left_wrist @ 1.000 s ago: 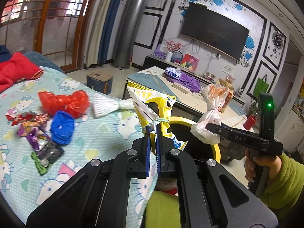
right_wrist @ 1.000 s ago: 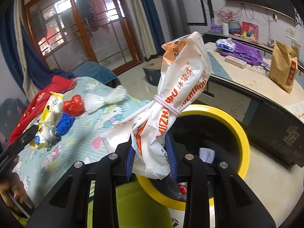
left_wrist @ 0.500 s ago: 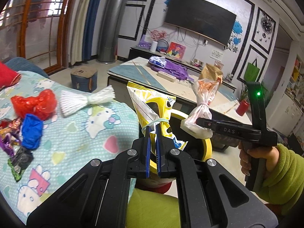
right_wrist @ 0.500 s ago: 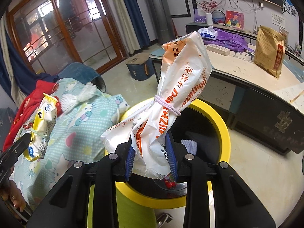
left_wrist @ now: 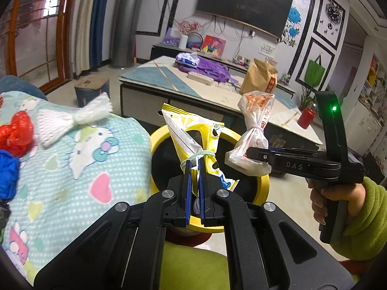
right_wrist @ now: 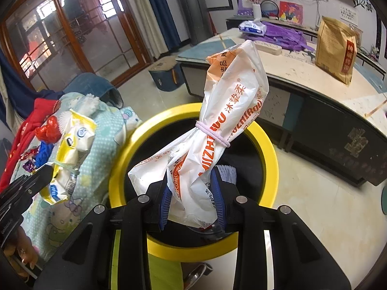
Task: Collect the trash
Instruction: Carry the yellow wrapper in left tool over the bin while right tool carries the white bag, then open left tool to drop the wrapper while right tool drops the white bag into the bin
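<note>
bin (right_wrist: pixel 267 145): black inside with a yellow rim, on the floor just beside the bed; it already holds some scraps. both wrappers hang near or over its mouth.
bed (left_wrist: pixel 101 159): cartoon-print cover whose edge touches the bin's rim; a wrapper let go too far that way would likely land on the cover, not inside.
white and orange wrapper (right_wrist: pixel 225 130): right tool (right_wrist: pixel 192 199) is clamped on its lower end, over the opening. it is long, tied in the middle and stands tall, so on release it may tip, catch the rim and fall to the floor.
yellow wrapper (left_wrist: pixel 193 142): left tool (left_wrist: pixel 194 183) is pinched tight on it just under its tie, close to the bed-side rim; the higher risk of a miss, i judge.
leftover trash: red bag (left_wrist: pixel 17 133), blue bag (left_wrist: pixel 7 174) and white net (left_wrist: pixel 72 118) lie on the bed, uncollected.
</note>
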Action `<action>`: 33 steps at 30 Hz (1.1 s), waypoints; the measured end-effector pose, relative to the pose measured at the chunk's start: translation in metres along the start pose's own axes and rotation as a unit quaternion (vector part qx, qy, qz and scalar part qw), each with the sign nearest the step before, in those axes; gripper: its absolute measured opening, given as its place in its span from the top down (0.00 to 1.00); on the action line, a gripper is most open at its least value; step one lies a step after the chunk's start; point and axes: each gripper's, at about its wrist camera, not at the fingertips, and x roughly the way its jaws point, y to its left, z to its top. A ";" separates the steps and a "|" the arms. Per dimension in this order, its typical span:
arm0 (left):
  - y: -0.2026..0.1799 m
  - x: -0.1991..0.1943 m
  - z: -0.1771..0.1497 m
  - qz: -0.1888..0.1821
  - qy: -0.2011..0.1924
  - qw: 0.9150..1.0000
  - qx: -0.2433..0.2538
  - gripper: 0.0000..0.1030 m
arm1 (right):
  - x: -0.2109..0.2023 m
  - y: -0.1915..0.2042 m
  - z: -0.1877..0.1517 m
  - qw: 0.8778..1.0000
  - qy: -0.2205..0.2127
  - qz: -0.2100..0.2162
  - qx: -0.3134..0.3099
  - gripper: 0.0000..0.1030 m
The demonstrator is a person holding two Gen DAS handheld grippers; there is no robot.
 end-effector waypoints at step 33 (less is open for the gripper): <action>0.011 0.045 -0.005 0.011 0.043 0.999 -0.016 0.11 | 0.006 -0.031 0.002 0.997 -0.006 -0.009 0.080 0.31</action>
